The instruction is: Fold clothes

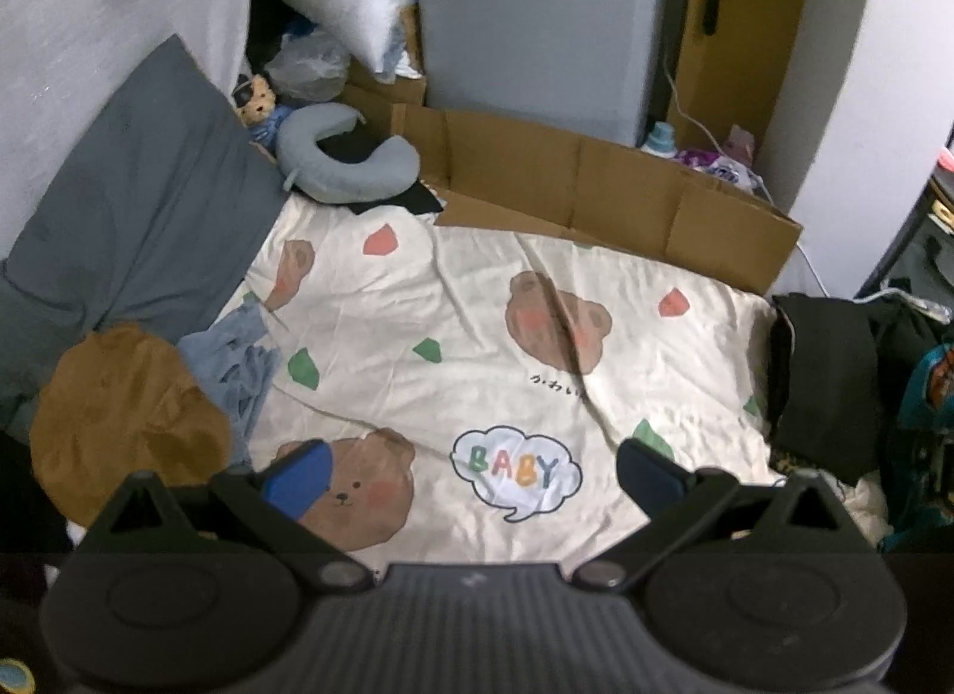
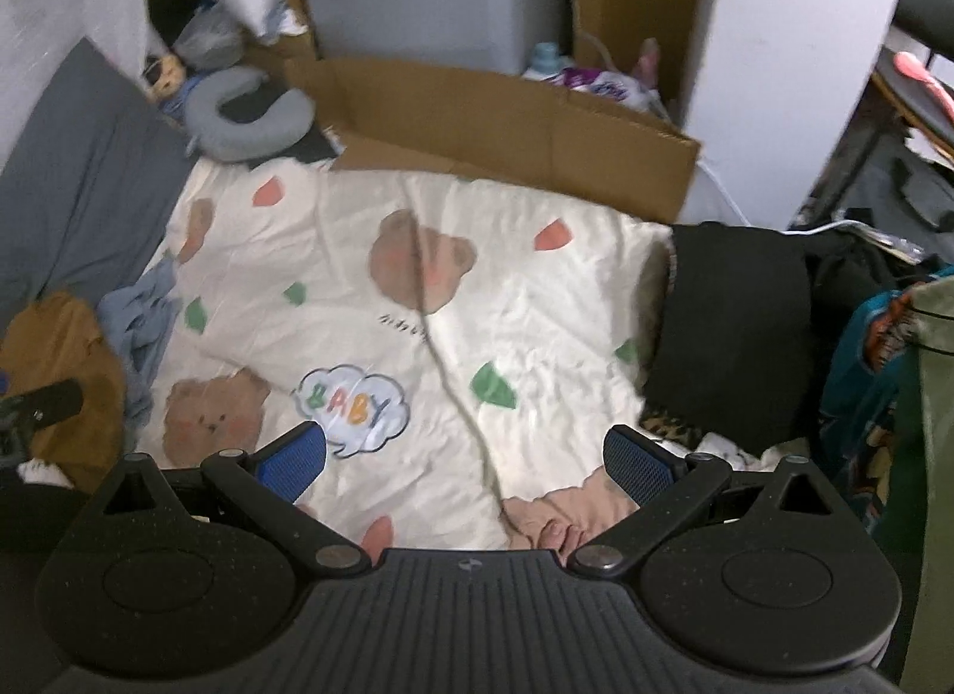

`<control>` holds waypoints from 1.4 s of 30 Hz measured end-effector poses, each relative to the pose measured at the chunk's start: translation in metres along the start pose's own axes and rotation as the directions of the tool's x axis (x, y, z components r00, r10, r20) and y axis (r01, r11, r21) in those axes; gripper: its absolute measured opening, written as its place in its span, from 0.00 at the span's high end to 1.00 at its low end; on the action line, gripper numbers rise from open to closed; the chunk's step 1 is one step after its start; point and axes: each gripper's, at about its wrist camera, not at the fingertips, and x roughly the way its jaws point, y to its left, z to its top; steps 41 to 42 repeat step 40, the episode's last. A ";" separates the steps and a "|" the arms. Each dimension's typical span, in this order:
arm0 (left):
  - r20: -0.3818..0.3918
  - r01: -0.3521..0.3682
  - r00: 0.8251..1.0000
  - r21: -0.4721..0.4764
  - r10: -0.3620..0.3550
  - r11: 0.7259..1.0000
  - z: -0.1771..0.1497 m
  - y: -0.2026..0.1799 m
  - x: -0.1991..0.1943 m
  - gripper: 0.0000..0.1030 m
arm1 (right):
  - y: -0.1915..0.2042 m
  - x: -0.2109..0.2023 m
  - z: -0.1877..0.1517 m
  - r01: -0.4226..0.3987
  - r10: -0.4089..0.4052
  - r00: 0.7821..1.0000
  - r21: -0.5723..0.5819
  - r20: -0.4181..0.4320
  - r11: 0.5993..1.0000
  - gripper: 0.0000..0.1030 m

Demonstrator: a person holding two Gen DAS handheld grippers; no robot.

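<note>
Both wrist cameras look down, side by side, sharing the bear-print sheet [image 1: 477, 336].

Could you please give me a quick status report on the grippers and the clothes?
Left gripper open, empty. Right gripper open, empty. Brown garment and blue garment crumpled at bedsheet's left edge, black garment right. Middle unobstructed.

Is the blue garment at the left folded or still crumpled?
Crumpled: the blue garment lies bunched in irregular wrinkles beside the brown cloth.

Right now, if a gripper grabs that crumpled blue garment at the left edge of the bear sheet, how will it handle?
The blue garment looks thin and bunched, so it would probably hang limp from one pinch. It seems light. Its edge meets the brown cloth, which might drag along.
</note>
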 end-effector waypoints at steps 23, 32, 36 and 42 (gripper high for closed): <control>0.001 -0.010 1.000 -0.041 0.010 0.999 -0.007 0.010 -0.008 0.04 | 0.017 -0.001 -0.003 -0.034 0.035 0.999 -0.025 0.013 0.999 0.01; -0.003 -0.014 1.000 -0.045 0.014 0.999 -0.008 0.014 -0.007 0.04 | 0.019 -0.003 -0.005 -0.084 0.085 0.996 -0.038 0.032 0.996 0.01; -0.005 -0.019 1.000 -0.034 0.019 0.999 -0.008 0.013 -0.006 0.04 | 0.018 -0.003 -0.004 -0.086 0.087 0.996 -0.039 0.032 0.996 0.01; -0.010 -0.022 1.000 -0.034 0.021 0.999 -0.007 0.013 -0.006 0.04 | 0.018 -0.002 -0.003 -0.086 0.088 0.996 -0.047 0.027 0.995 0.01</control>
